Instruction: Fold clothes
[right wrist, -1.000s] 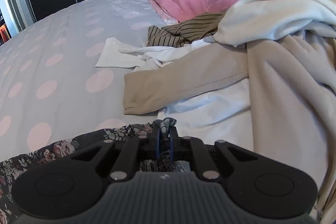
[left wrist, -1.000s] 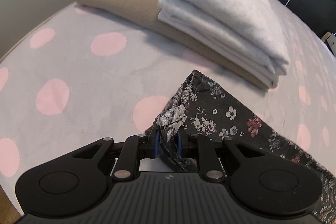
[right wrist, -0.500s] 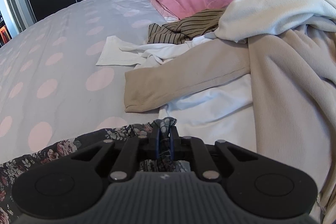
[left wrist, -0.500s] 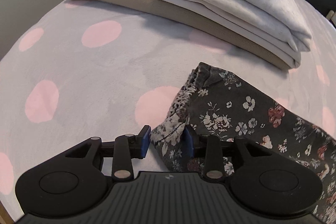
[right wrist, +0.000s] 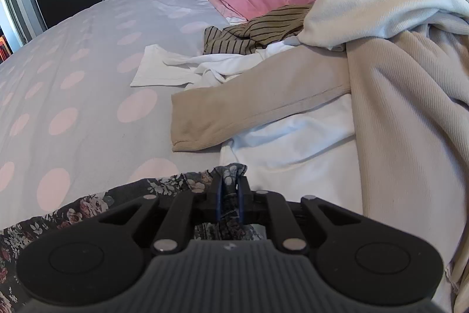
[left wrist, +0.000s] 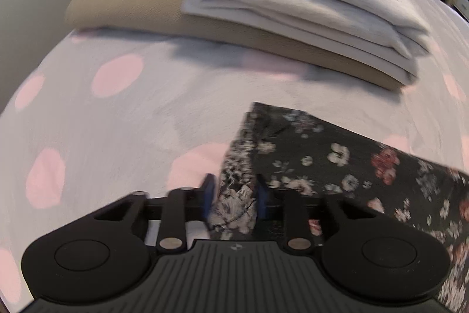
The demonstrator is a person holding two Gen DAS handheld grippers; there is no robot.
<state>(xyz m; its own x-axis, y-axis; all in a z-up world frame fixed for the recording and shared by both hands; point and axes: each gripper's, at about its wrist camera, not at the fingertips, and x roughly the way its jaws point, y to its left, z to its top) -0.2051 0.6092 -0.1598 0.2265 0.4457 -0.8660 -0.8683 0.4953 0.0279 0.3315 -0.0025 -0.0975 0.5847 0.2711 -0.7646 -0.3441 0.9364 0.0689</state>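
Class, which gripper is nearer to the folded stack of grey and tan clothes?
Left. The left gripper faces the folded stack just across the bedspread; the right gripper faces unfolded clothes, and the stack is outside its view.

Folded stack (left wrist: 293,5) behind floral garment (left wrist: 337,163)

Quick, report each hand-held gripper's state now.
Left hand-held gripper: open, dark floral fabric garment loose between its fingers.
Right hand-held gripper: closed on the same garment's bunched edge.
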